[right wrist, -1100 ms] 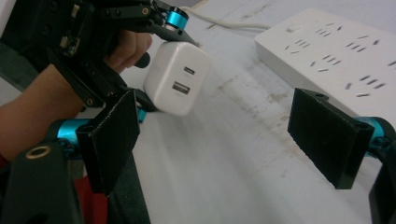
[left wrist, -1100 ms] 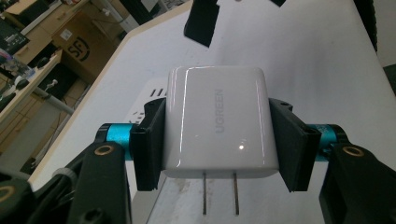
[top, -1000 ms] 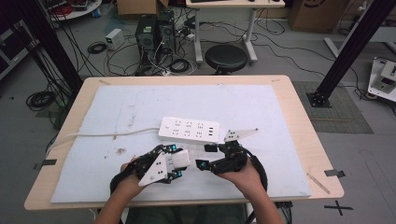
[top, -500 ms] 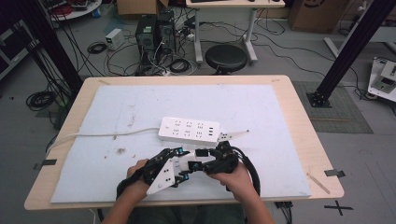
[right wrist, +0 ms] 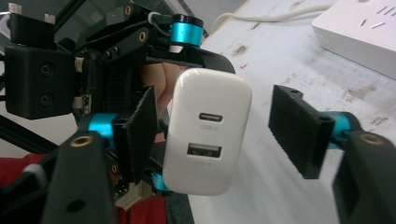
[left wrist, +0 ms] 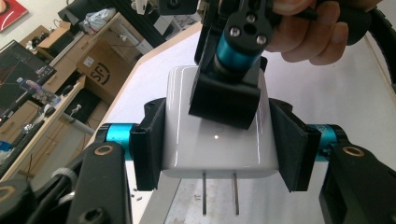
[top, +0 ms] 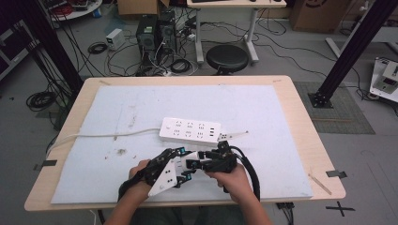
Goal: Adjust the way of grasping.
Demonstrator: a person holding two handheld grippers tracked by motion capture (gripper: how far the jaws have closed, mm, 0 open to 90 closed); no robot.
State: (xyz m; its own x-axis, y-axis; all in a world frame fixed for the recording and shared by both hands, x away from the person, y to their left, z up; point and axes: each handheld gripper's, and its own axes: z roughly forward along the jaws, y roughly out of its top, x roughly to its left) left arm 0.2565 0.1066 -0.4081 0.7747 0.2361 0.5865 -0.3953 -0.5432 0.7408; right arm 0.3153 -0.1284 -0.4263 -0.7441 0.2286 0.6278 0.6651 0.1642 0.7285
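A white USB charger (left wrist: pixel 219 156) with two metal prongs sits clamped between the pads of my left gripper (left wrist: pixel 218 142), which is shut on its sides. In the high view both grippers meet near the table's front edge, the left gripper (top: pixel 179 161) beside the right gripper (top: pixel 196 164). My right gripper (right wrist: pixel 219 133) straddles the charger (right wrist: pixel 208 135), whose port face points at its camera. Its jaws have just been closing. The left pad lies close against the charger and the right pad (right wrist: pixel 296 128) stands clearly apart. One of its pads (left wrist: pixel 226 100) lies over the charger's top face.
A white power strip (top: pixel 190 130) lies mid-table just beyond the grippers, its cable (top: pixel 108 135) running off left. A pale mat (top: pixel 141 105) covers the wooden table (top: pixel 302 110). The power strip (right wrist: pixel 359 32) shows at the upper right of the right gripper view.
My right hand has moved left and slightly down to meet the left gripper, bringing its jaws around the charger. The left gripper has stayed put with the charger.
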